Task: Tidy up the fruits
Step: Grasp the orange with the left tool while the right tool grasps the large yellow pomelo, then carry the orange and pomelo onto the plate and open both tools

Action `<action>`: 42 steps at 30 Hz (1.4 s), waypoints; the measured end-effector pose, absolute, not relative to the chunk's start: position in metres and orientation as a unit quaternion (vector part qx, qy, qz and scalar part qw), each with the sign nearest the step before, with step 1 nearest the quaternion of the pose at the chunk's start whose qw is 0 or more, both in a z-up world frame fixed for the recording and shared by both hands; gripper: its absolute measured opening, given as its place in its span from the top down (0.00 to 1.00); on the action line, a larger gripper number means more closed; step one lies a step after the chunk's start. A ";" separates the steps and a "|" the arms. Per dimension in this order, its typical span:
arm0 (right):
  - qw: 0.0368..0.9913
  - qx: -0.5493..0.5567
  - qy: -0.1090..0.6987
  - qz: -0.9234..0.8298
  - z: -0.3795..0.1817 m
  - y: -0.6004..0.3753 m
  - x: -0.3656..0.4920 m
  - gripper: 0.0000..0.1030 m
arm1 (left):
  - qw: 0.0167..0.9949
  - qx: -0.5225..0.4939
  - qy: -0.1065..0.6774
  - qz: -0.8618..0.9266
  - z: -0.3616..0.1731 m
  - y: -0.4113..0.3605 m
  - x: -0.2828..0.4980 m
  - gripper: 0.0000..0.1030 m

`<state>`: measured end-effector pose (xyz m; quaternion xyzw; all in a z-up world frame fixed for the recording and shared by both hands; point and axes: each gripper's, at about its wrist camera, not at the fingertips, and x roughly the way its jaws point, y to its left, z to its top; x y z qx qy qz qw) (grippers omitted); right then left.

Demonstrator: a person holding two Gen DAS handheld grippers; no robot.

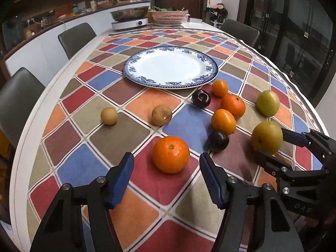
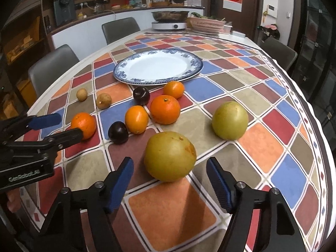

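Note:
A white plate with a blue rim (image 1: 134, 71) (image 2: 126, 77) lies on the checked tablecloth, with nothing on it. Loose fruit lies in front of it. My left gripper (image 1: 167, 163) is open, its jaws on either side of a big orange (image 1: 171, 154) (image 2: 84, 125) without touching it. My right gripper (image 2: 170, 167) is open around a yellow-green pear (image 2: 170, 156) (image 1: 266, 137). A second pear (image 2: 230, 120), three more oranges (image 2: 165, 109) (image 2: 136, 119) (image 2: 173, 89), two dark plums (image 2: 118, 132) (image 2: 141, 95) and two small brown fruits (image 2: 103, 100) (image 2: 82, 94) lie between the grippers and the plate.
A hotplate with a steel pan (image 2: 169, 22) and a pink basket (image 2: 206, 24) stand at the table's far end. Grey chairs (image 2: 52, 67) (image 2: 120, 29) line the left side. The table edge (image 2: 323, 147) curves close on the right.

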<state>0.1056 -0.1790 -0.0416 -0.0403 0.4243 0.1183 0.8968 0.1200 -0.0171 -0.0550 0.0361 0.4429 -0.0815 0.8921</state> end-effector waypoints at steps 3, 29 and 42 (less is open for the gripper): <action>0.892 -0.037 0.433 0.126 -0.045 -0.179 0.110 0.36 | 0.888 0.037 0.450 -0.086 -0.060 -0.020 0.126 0.45; 0.883 -0.016 0.445 0.151 -0.040 -0.181 0.124 0.51 | 0.896 0.042 0.432 -0.097 -0.049 -0.024 0.131 0.61; 0.891 -0.023 0.417 0.176 0.006 -0.177 0.182 0.51 | 0.908 0.057 0.401 -0.108 -0.005 -0.022 0.186 0.61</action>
